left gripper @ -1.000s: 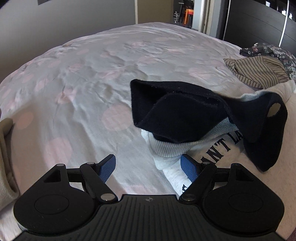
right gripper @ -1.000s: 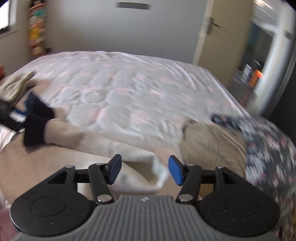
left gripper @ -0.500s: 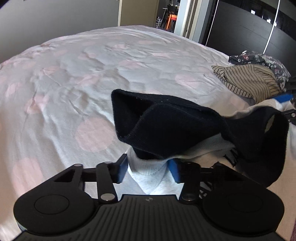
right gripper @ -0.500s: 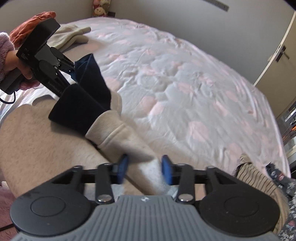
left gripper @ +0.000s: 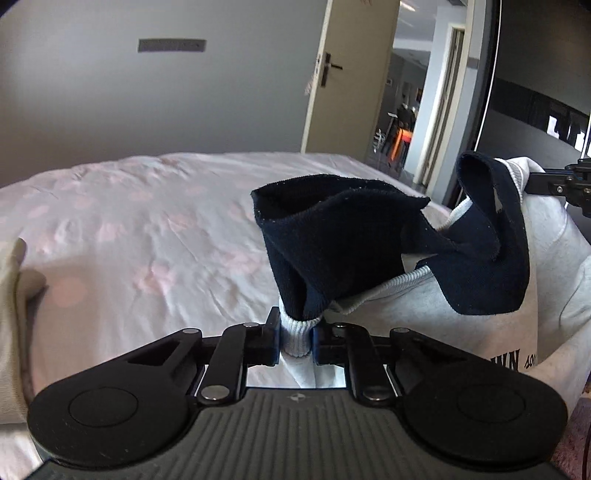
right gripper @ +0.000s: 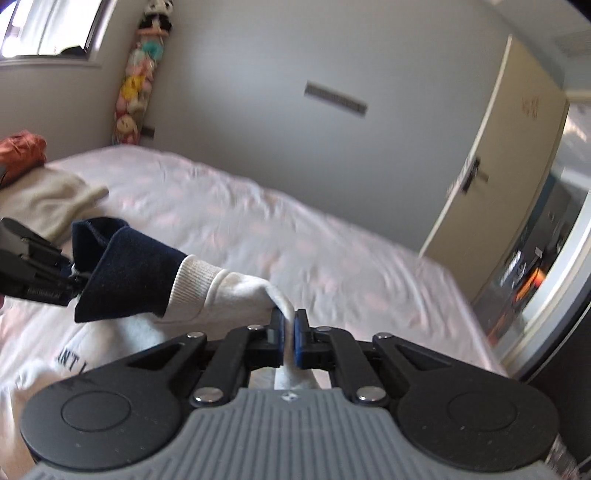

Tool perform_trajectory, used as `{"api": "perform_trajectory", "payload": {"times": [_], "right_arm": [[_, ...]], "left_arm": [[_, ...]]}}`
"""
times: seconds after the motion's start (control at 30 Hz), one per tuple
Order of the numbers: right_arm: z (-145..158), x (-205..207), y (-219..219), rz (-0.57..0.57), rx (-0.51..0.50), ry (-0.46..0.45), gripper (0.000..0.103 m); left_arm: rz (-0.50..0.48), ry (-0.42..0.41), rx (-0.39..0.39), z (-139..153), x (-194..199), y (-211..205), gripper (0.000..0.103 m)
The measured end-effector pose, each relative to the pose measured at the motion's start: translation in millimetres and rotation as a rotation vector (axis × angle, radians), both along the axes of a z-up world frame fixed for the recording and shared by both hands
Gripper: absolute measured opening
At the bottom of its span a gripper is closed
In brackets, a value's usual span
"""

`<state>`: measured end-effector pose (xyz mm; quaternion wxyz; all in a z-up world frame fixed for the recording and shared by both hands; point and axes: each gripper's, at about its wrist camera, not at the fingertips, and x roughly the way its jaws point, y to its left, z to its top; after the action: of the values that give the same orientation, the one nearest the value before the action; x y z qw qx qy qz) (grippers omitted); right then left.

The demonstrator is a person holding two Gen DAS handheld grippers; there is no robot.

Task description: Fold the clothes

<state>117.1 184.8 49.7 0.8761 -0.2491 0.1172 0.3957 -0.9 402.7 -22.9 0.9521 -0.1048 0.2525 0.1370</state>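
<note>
Here, in the left wrist view, the ribbed hem of a white sweatshirt (left gripper: 443, 317) with a navy collar (left gripper: 354, 240) is being clamped by the left gripper (left gripper: 294, 339), whose jaws have just been closing, above the bed (left gripper: 147, 236). In the right wrist view, the sweatshirt's white fabric is being pinched by the right gripper (right gripper: 290, 341), fully clenched; a beige garment (right gripper: 48, 203) is lying beyond.

I see soft daylight from the bright window (right gripper: 48, 26) at upper left; motion blur smears the right view, and fisheye bends both edges.
</note>
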Motion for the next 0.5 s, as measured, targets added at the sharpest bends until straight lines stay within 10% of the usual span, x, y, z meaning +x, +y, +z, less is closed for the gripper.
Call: {"api": "perform_trajectory", "payload": {"times": [0.5], "right_arm": [[161.7, -135.6, 21.3, 0.22, 0.378, -0.307, 0.006]], "left_arm": [[0.409, -0.519, 0.247, 191.0, -183.4, -33.2, 0.011]]}}
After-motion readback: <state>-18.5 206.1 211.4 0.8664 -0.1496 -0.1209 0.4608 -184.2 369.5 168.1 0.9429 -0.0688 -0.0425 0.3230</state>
